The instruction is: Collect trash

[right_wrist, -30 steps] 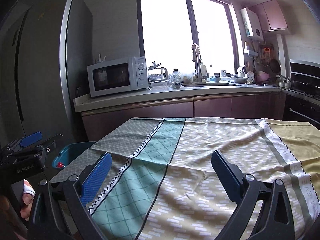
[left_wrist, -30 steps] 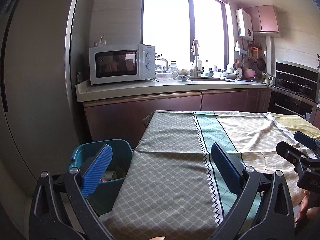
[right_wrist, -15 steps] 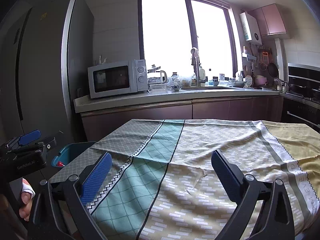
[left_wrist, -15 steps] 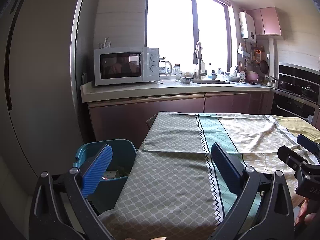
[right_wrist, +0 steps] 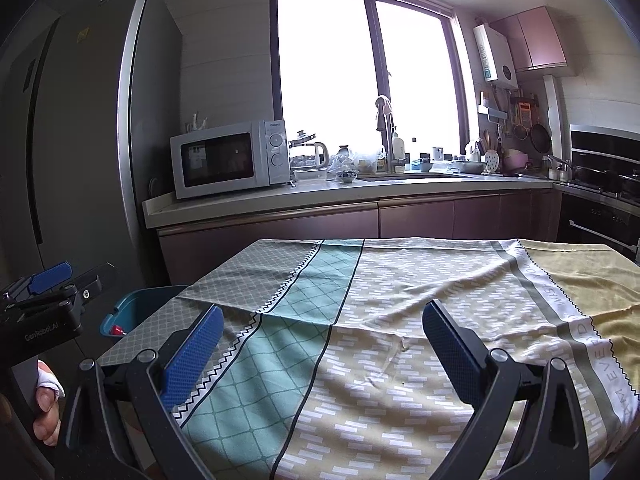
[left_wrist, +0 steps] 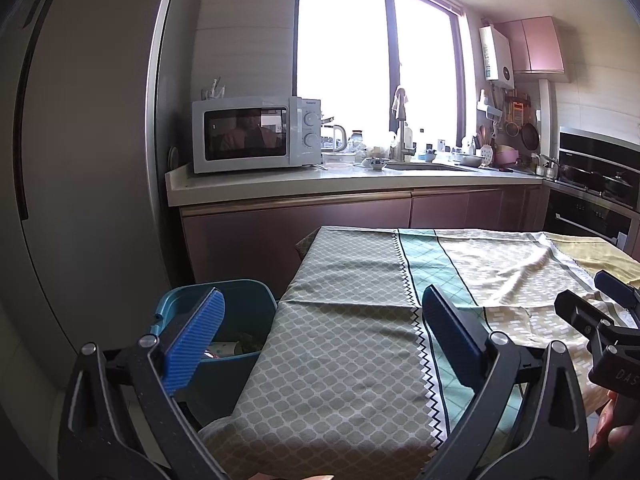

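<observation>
A blue trash bin [left_wrist: 248,300] stands on the floor at the table's left end, with some trash inside [left_wrist: 224,348]. It also shows in the right wrist view [right_wrist: 140,304]. My left gripper [left_wrist: 320,340] is open and empty above the table's left near corner, beside the bin. My right gripper [right_wrist: 320,354] is open and empty above the table's near edge. The table is covered by a patterned cloth [left_wrist: 360,320], which also shows in the right wrist view [right_wrist: 400,300]; no trash shows on it.
A tall grey fridge [left_wrist: 80,160] stands left of the bin. A kitchen counter [left_wrist: 340,184] with a microwave [left_wrist: 252,132], sink and dishes runs behind the table. An oven [left_wrist: 592,184] is at the right.
Both grippers have tilted or risen slightly, so the scene sits a little lower in each view. Both stay open and empty.
</observation>
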`<state>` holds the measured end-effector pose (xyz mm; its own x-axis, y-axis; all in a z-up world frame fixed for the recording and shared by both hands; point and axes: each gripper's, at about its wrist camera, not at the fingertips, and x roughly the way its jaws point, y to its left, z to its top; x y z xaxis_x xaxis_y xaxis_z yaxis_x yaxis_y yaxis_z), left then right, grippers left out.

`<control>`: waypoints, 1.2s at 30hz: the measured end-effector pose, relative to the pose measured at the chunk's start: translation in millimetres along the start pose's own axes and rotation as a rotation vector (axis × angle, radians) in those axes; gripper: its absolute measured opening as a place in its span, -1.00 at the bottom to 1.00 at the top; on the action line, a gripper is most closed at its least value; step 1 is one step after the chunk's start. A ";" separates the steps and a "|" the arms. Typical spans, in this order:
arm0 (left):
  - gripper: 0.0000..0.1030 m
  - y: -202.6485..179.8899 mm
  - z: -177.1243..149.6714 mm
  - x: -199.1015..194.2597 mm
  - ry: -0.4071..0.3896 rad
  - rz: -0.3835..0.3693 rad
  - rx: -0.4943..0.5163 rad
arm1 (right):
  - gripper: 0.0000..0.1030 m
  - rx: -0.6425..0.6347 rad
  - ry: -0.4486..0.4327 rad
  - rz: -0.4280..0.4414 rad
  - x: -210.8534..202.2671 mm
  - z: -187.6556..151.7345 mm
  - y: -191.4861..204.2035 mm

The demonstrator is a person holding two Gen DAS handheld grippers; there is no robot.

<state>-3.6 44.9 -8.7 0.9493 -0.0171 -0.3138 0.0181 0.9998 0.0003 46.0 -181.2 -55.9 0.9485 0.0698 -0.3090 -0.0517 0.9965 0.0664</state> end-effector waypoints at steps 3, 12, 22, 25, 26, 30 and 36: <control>0.89 -0.9 1.3 -0.3 0.000 -0.004 0.001 | 0.87 -0.002 -0.004 -0.006 -1.1 0.1 0.1; 0.89 -3.1 2.0 -0.8 -0.003 -0.004 0.003 | 0.87 0.002 -0.009 -0.012 -2.9 1.0 -1.3; 0.89 -4.2 3.4 -0.3 -0.004 -0.001 0.003 | 0.87 0.004 -0.009 -0.016 -1.7 1.1 -4.3; 0.89 -4.3 3.3 0.2 -0.004 -0.002 0.003 | 0.87 0.007 -0.012 -0.018 -1.9 0.9 -5.1; 0.89 -4.3 3.3 0.3 -0.004 -0.001 0.003 | 0.87 0.008 -0.011 -0.019 -1.6 0.8 -5.4; 0.89 -4.3 3.5 -0.2 -0.005 -0.002 0.003 | 0.87 0.009 -0.014 -0.021 -2.8 0.1 -5.1; 0.89 -4.2 3.3 -0.1 -0.005 -0.001 0.002 | 0.87 0.010 -0.014 -0.023 -3.5 0.1 -5.9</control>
<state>-2.8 40.6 -5.5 0.9509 -0.0185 -0.3089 0.0199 0.9998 0.0015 43.0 -187.3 -55.1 0.9538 0.0464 -0.2969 -0.0270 0.9973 0.0689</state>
